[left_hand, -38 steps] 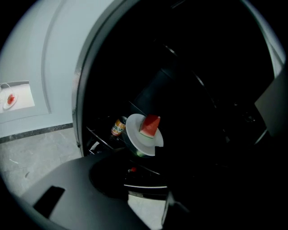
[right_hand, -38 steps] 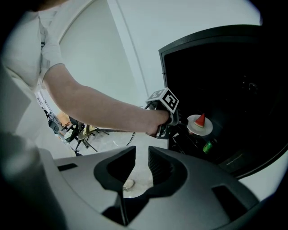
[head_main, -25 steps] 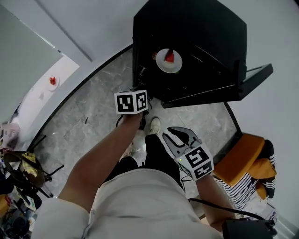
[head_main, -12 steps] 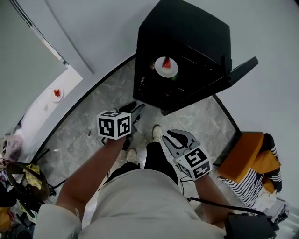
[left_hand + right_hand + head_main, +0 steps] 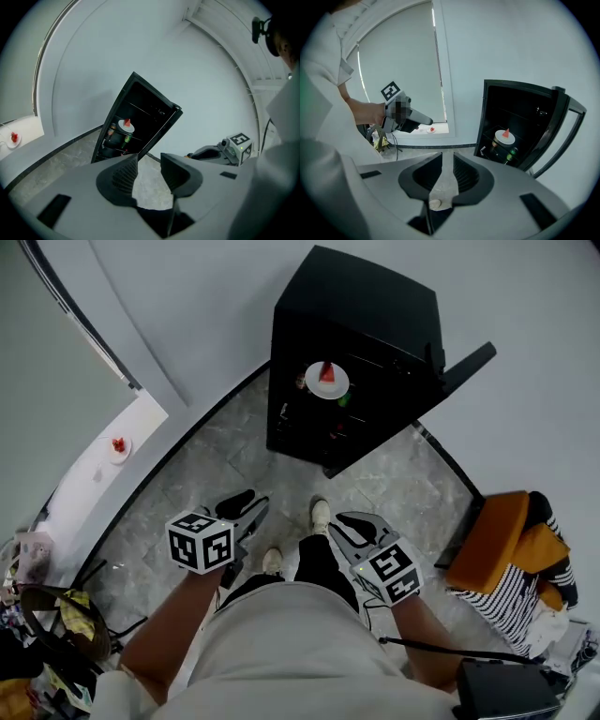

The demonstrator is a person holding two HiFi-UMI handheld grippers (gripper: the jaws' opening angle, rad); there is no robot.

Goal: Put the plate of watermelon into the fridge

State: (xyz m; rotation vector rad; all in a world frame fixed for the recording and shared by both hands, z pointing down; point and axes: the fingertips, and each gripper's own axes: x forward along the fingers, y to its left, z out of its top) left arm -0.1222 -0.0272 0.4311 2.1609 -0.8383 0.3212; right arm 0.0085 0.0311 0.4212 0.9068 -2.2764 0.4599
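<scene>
Open black fridge (image 5: 375, 324) at twelve o'clock, plate of watermelon (image 5: 326, 381) inside, left hand-held gripper (image 5: 246, 510) spread, right hand-held gripper (image 5: 361, 526) spread, both empty.

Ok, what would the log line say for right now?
plate of watermelon: on shelf inside fridge | door: open | left gripper: jaws apart, empty | right gripper: jaws apart, empty

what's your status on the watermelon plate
Left gripper and right gripper open, empty. Plate of watermelon on a shelf inside fridge. Door open, path clear.
</scene>
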